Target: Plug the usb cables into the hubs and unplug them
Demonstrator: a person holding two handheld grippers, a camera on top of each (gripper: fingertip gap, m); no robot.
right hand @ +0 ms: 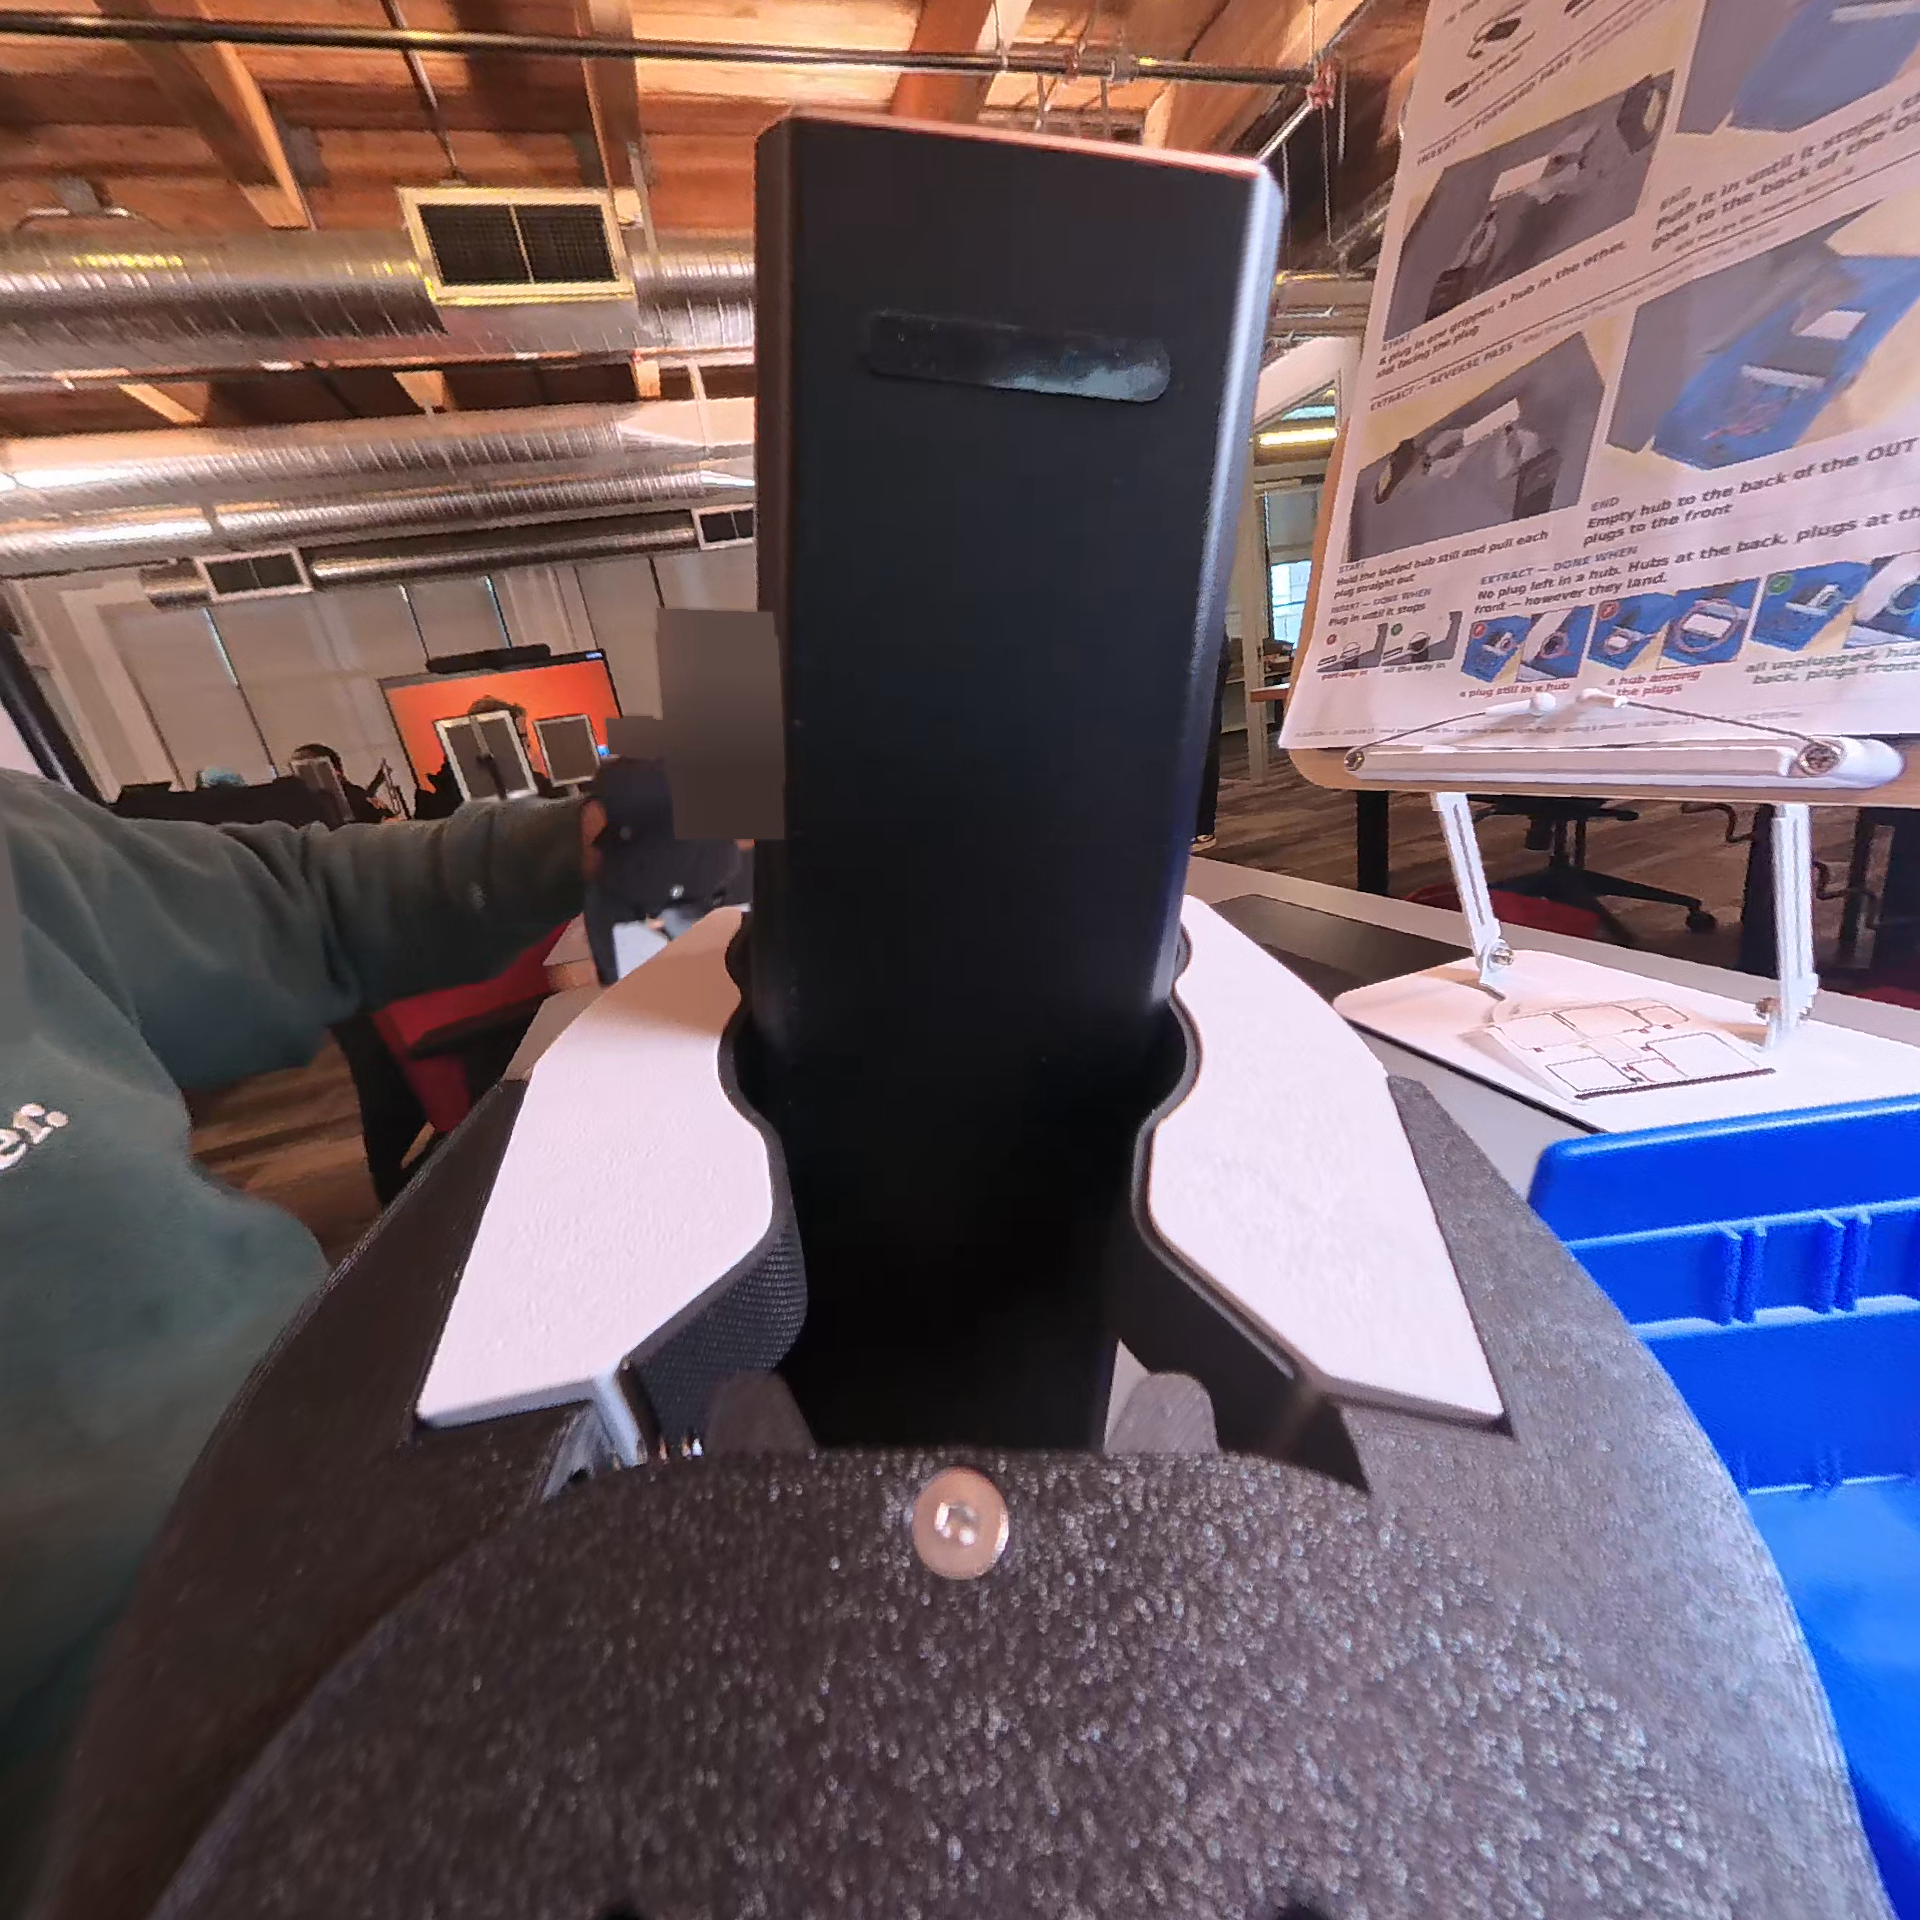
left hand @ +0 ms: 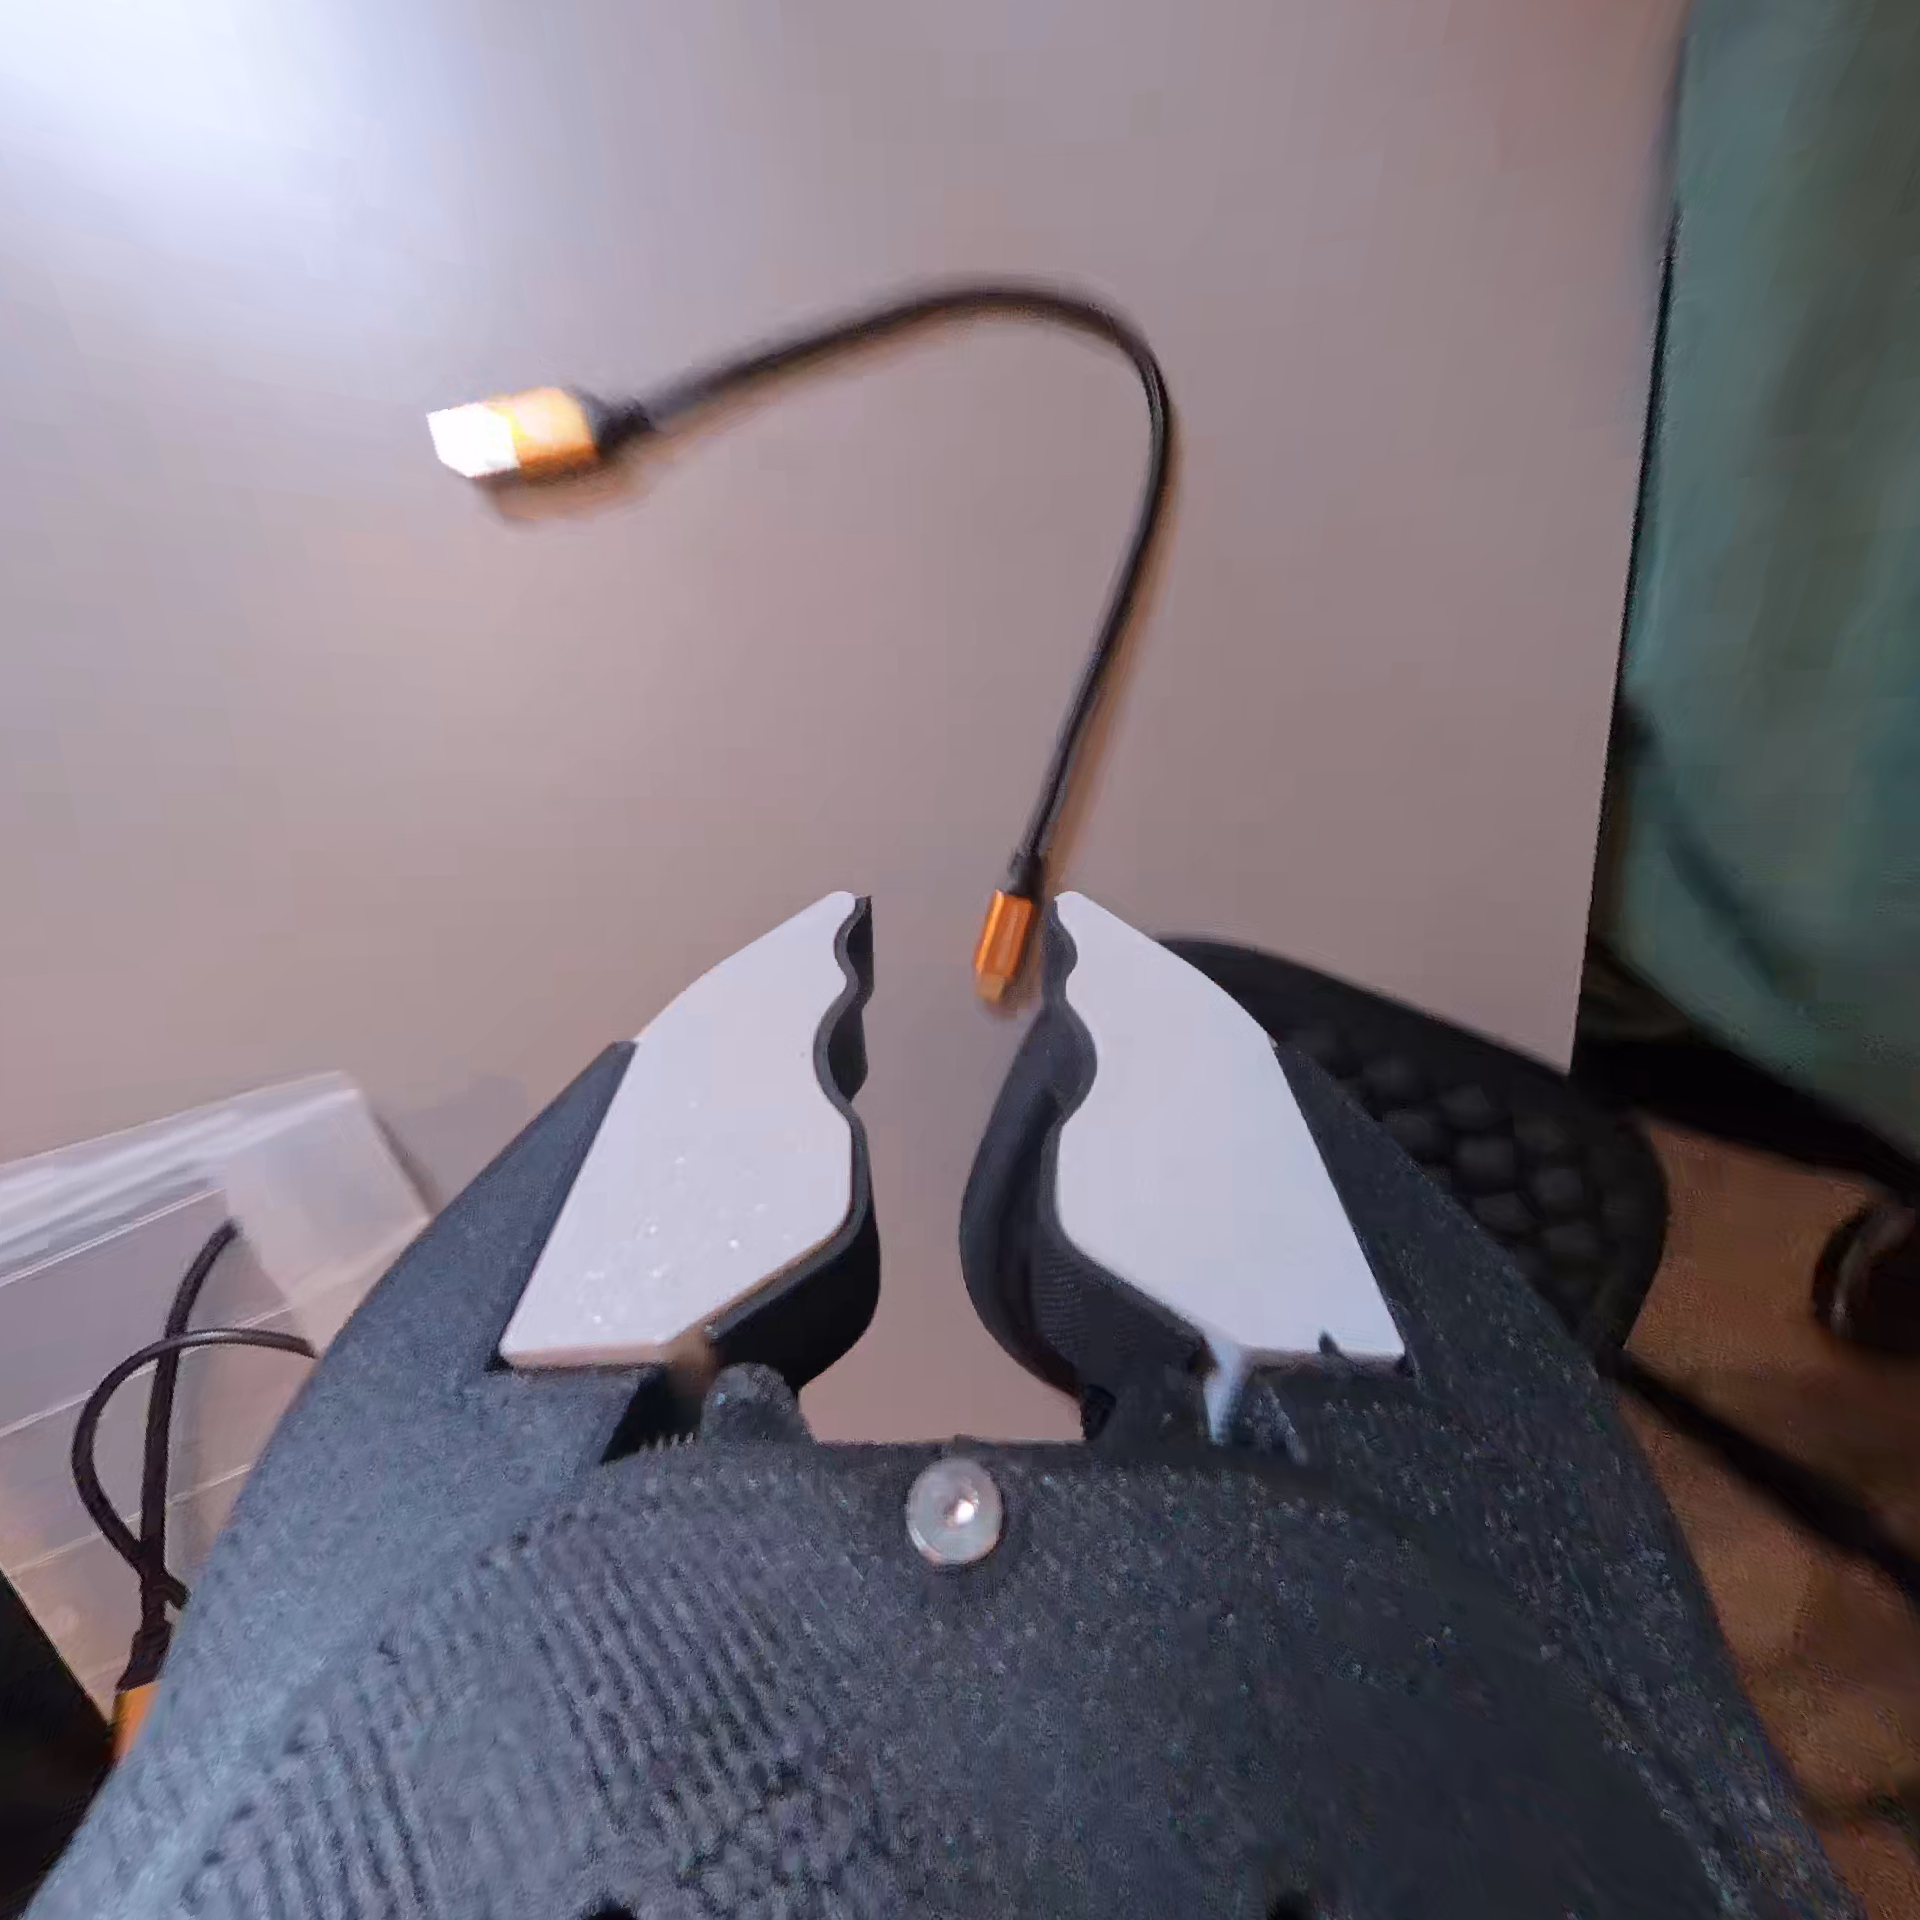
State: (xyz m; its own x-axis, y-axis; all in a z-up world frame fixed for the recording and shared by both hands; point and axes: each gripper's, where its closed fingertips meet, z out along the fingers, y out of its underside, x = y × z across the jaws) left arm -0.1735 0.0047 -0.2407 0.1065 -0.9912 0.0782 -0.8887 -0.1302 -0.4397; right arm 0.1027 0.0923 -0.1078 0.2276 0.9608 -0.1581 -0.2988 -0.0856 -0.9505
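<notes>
The left gripper is open, its two fingers apart with a clear gap, and nothing is clamped between them. The short USB cable lies on the pale surface just ahead of this gripper. Its small orange plug sits at the tip of the right-hand finger, about 1 o'clock from the middle of the gap, and I cannot tell if it touches the finger or is only just beside it. The long axis of this plug points almost along the fingers, toward 12 o'clock. From there the black cord rises to 12 o'clock, bends over and runs to 10 o'clock, where it ends in the larger orange USB plug with a silver metal tip pointing to 9 o'clock. The picture is a little blurred. The right gripper is closed firmly on a black USB hub, which stands up between the fingers toward 12 o'clock; only a plain face with a dark strip shows, no ports. In my judgement the left gripper is the nearer one to the cable, and it needs a small shift to 1 o'clock to take a plug. A blue bin is at 3 o'clock of the right gripper.
</notes>
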